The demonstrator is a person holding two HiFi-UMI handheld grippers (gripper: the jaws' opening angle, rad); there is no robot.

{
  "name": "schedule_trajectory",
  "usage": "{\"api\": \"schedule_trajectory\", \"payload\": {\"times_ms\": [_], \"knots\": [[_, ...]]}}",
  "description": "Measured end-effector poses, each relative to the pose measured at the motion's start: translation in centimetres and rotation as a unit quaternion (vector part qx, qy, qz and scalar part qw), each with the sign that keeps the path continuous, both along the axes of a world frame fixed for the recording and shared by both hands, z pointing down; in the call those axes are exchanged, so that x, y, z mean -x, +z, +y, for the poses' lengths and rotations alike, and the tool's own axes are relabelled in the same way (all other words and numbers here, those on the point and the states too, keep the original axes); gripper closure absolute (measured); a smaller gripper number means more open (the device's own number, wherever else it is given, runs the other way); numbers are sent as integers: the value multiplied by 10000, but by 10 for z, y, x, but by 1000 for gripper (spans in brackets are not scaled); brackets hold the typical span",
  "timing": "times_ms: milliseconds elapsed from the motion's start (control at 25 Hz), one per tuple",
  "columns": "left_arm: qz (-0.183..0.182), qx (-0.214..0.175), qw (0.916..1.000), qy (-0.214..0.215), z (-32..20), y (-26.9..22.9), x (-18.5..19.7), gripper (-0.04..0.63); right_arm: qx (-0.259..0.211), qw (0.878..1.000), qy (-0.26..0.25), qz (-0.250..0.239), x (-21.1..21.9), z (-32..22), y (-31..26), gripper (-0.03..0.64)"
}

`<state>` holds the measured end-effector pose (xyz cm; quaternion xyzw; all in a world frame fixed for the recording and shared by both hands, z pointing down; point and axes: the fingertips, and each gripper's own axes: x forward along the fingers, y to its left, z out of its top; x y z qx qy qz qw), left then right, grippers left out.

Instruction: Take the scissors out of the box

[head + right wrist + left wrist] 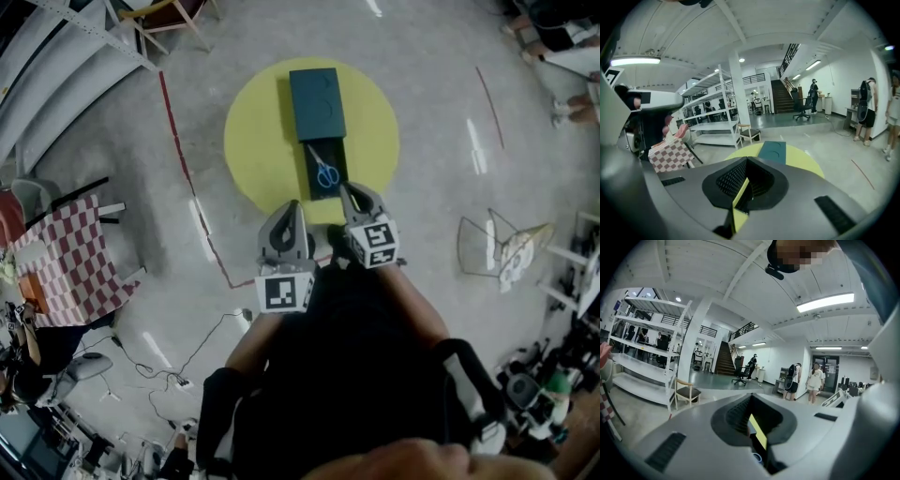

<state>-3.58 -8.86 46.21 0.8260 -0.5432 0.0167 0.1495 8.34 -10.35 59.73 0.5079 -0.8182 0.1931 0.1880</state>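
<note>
- The left gripper (291, 210) has its jaws pressed together, with nothing between them.
- The right gripper (349, 191) also has its jaws pressed together and empty, and its tip is just at the near end of the box (317, 98).
- The scissors (325, 172), with blue handles, lie in the dark open near part of the box, just beyond the right gripper.
- The box sits on a round yellow bench (255, 141).
- A checkered cloth (73, 261) is well to the left.
</note>
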Motion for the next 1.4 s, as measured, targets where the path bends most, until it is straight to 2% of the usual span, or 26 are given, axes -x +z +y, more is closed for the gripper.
{"api": "schedule_trajectory", "payload": {"times_ms": [520, 800, 960, 1120, 1400], "knots": [[-70, 184, 9993, -324, -21, 13, -4, 600, 1166, 9918, -436, 291, 6, -18, 88, 618], [-50, 269, 9989, -388, -29, 16, 2, 600, 1816, 9803, -464, 617, 11, -17, 134, 614], [-38, 306, 9986, -427, -31, 19, 5, 600, 2161, 9725, -493, 709, 12, -14, 155, 569], [-28, 381, 9982, -459, -32, 24, 9, 600, 2510, 9620, -442, 978, 8, -12, 179, 551], [-20, 447, 9977, -506, -39, 26, 15, 600, 2940, 9477, -510, 1131, 12, -8, 207, 526]]}}
